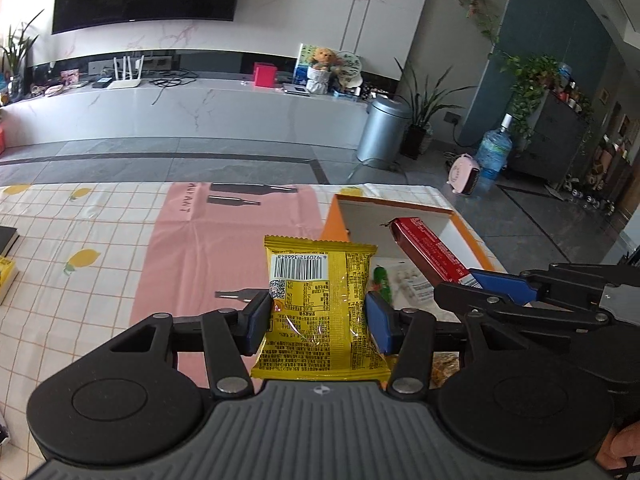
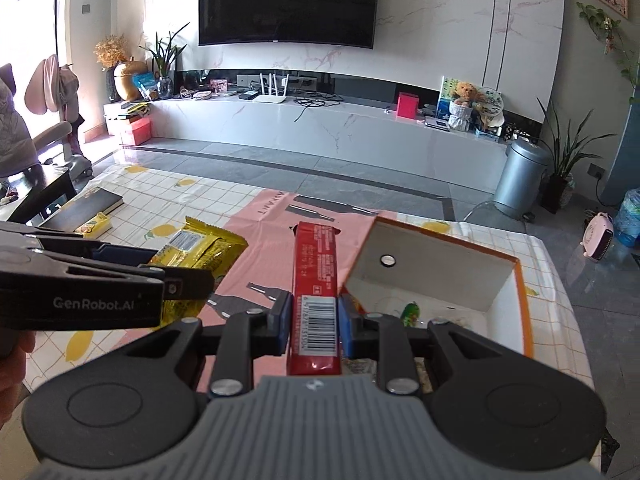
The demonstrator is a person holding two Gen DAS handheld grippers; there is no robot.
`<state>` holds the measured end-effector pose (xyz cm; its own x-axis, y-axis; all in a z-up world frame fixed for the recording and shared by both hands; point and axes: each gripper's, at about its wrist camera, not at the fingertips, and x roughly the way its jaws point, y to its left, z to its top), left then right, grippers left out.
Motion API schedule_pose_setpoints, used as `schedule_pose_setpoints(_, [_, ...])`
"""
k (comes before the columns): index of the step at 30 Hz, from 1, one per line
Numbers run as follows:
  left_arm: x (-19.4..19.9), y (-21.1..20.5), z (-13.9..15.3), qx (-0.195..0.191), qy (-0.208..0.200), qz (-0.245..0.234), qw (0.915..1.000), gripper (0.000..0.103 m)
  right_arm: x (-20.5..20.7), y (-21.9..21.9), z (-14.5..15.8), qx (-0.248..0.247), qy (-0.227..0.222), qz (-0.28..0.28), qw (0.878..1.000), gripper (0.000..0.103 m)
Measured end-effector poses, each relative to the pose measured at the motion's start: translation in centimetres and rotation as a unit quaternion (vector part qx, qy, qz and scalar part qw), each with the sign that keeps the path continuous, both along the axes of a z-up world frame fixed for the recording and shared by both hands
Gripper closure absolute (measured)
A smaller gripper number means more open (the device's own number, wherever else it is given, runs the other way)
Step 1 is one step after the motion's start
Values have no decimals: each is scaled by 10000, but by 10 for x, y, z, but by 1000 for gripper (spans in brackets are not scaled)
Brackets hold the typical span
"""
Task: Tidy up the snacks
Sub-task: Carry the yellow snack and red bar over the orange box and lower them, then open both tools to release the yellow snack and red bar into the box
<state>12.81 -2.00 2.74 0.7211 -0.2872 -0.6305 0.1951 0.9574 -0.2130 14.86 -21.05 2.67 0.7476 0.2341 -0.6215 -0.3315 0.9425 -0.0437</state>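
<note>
Left gripper point(image 1: 318, 316) pinches the yellow packet point(image 1: 320, 304); right gripper point(image 2: 314, 320) clamps the red bar point(image 2: 316, 292); carry both level (grips look firm) over the orange box point(image 2: 524, 304) just right of them; release inside.

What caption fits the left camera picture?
Left claw holds a yellow snack bag near the orange box.
</note>
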Motion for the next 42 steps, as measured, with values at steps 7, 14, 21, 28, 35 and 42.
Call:
schedule_pose_setpoints(7, [26, -53, -2, 251, 107, -684, 9973, 45, 10, -45, 1, -296, 123, -265, 9991, 82])
schedule_pose_setpoints(14, [58, -102, -26, 631, 415, -1395, 9873, 45, 37, -80, -18, -455, 527, -502, 9963, 82])
schedule_pose_setpoints(21, [87, -127, -57, 1072, 691, -1706, 9771, 45, 67, -95, -49, -731, 872, -560, 9919, 82])
schedule_pose_setpoints(28, [102, -141, -84, 1642, 805, -2125, 9599, 45, 86, -92, -81, -1359, 1035, -314, 9848, 82])
schedule_pose_setpoints(35, [107, -156, -97, 2079, 738, -2404, 9453, 45, 98, -86, -103, -1820, 1099, -68, 9771, 82])
schedule_pose_setpoints(42, [114, -167, -105, 2098, 807, -2553, 9404, 45, 104, -85, -114, -2057, 1320, 121, 9696, 82])
